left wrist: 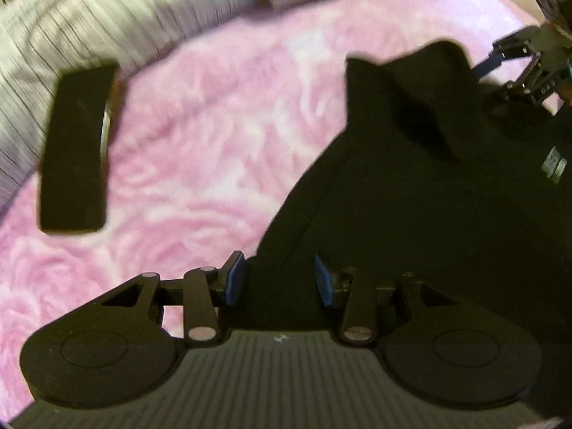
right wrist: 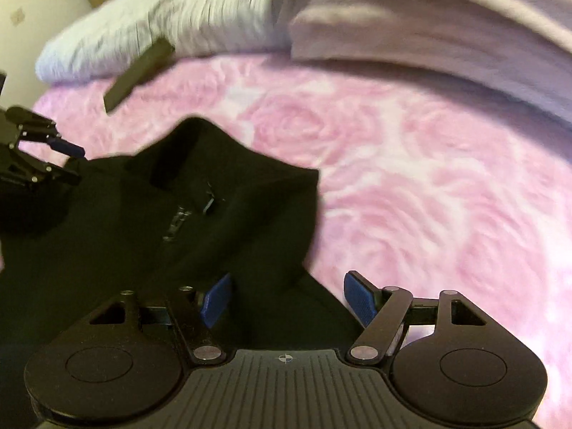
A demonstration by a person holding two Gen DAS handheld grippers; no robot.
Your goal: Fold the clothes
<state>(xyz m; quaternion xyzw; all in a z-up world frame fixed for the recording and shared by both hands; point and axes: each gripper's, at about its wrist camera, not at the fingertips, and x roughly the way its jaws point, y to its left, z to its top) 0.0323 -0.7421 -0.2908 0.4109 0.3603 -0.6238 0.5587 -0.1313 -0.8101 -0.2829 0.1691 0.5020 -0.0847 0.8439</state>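
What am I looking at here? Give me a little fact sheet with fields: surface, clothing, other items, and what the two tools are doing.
surface: pink rose-patterned blanket
clothing: black zip-up garment, rumpled, not yet folded
other items: flat black bar lying near a grey striped pillow
left tool: fingers apart over the garment's edge, fabric between them, grip unclear
right tool: open wide over the garment's other edge
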